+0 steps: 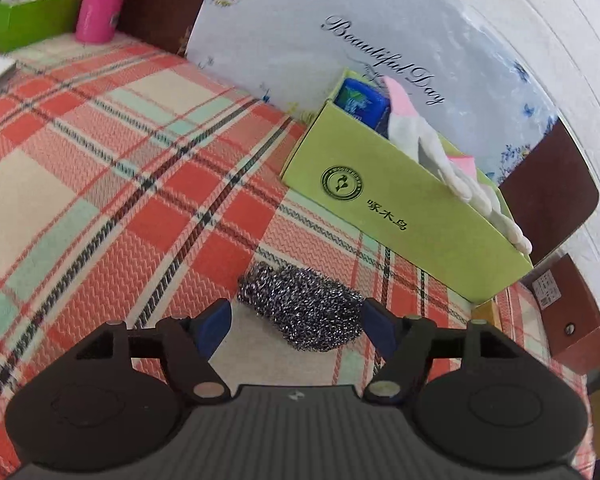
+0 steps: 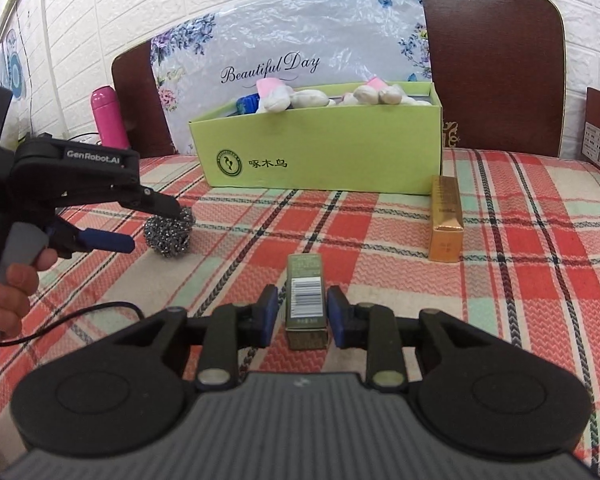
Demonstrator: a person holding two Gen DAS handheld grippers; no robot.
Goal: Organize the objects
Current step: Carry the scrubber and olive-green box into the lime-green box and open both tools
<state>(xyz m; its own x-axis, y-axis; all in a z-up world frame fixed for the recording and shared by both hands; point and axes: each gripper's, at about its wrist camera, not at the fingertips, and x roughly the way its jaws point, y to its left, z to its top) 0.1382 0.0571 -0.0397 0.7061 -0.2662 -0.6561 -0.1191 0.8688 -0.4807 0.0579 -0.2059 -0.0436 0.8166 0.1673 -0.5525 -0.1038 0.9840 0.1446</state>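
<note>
A steel wool scrubber (image 1: 300, 304) lies on the plaid tablecloth between the fingers of my left gripper (image 1: 296, 316), which stands open around it; the right pad is at its edge and the left pad is a little clear. The right wrist view shows the same scrubber (image 2: 168, 234) and left gripper (image 2: 156, 230) from the side. My right gripper (image 2: 303, 312) straddles a small olive box with a barcode (image 2: 305, 300) that lies flat on the cloth. Its blue pads sit close beside the box with thin gaps. A gold box (image 2: 446, 220) lies further right.
A lime green carton (image 2: 320, 156) at the back holds white and pink gloves (image 2: 300, 98) and a blue pack (image 1: 362, 102). Behind it stand a floral board and brown chair backs. A pink bottle (image 2: 108, 116) and a green tray (image 1: 20, 20) sit at the left. A black cable (image 2: 80, 316) trails below a hand (image 2: 12, 284).
</note>
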